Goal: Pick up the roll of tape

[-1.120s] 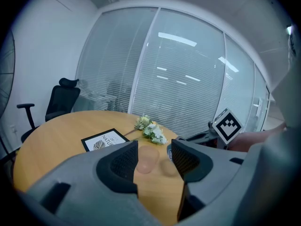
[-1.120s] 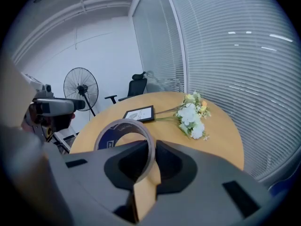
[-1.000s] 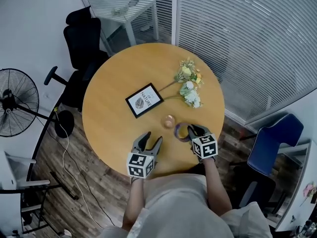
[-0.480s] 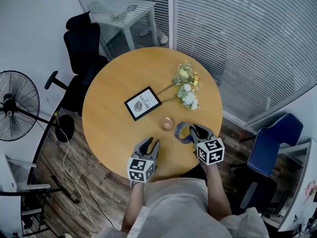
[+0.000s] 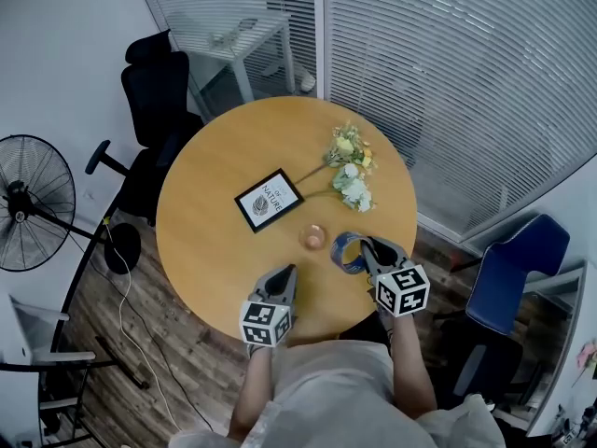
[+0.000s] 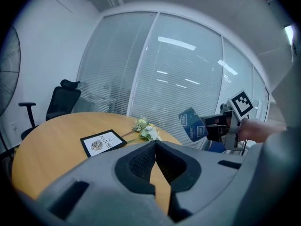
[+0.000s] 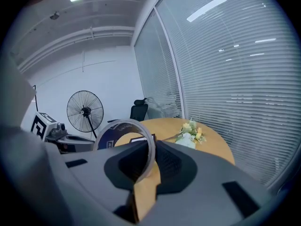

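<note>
The roll of tape point(image 5: 348, 252) is a blue ring with a pale rim, held off the round wooden table point(image 5: 210, 241) near its front right edge. My right gripper point(image 5: 371, 250) is shut on the roll's wall. In the right gripper view the roll point(image 7: 106, 136) stands upright between the pads of my right gripper point(image 7: 149, 159). The left gripper view shows the roll point(image 6: 193, 125) in the air at the right. My left gripper point(image 5: 283, 275) rests over the front edge; its jaws have just been closing and now meet with nothing between them point(image 6: 155, 146).
On the table lie a framed print point(image 5: 268, 200), a bunch of flowers point(image 5: 351, 171) and a small round amber thing point(image 5: 314, 236) just left of the roll. A black chair point(image 5: 154, 73) and a fan point(image 5: 33, 203) stand at the left, a blue chair point(image 5: 513, 269) at the right.
My left gripper's jaws went from wide open to shut, empty. My right gripper rose with the tape roll and drifted slightly right.
</note>
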